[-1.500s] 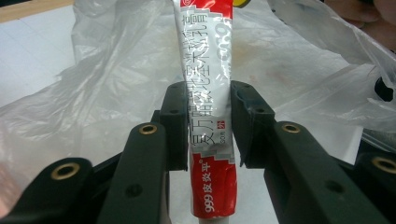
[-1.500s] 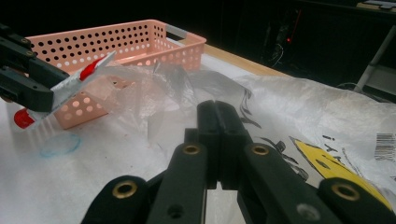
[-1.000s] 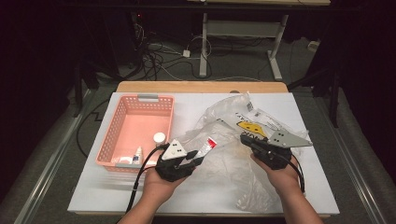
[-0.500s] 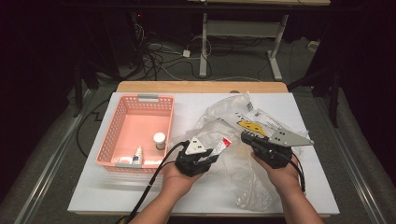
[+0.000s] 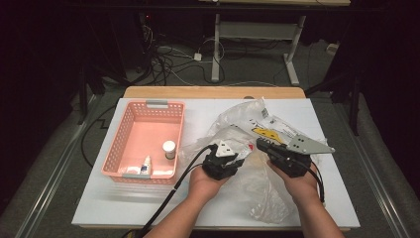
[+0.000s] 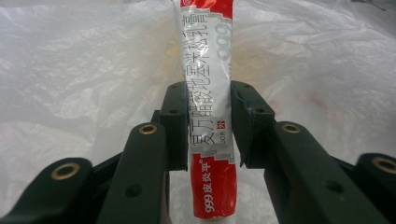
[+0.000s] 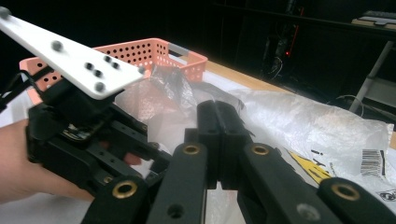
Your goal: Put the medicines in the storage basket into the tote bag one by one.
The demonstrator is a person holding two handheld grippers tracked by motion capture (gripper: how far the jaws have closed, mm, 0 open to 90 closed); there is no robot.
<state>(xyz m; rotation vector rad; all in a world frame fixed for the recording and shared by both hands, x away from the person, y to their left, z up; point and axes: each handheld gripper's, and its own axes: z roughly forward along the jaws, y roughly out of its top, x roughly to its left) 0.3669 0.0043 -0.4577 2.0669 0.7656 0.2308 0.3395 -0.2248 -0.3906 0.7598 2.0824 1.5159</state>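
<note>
Between the left tool's [image 6: 201, 126] two black jaws, narrowed to the width of a flat tube, a red-and-silver ointment tube [image 6: 208, 93] is pinched, over the crinkled clear plastic bag [image 5: 257, 134] on the white tabletop [image 5: 198, 208]. The right tool [image 7: 218, 121] has its jaws pressed fully together on a fold of that thin film. Beside them sits a perforated pink basket [image 5: 130, 129].
</note>
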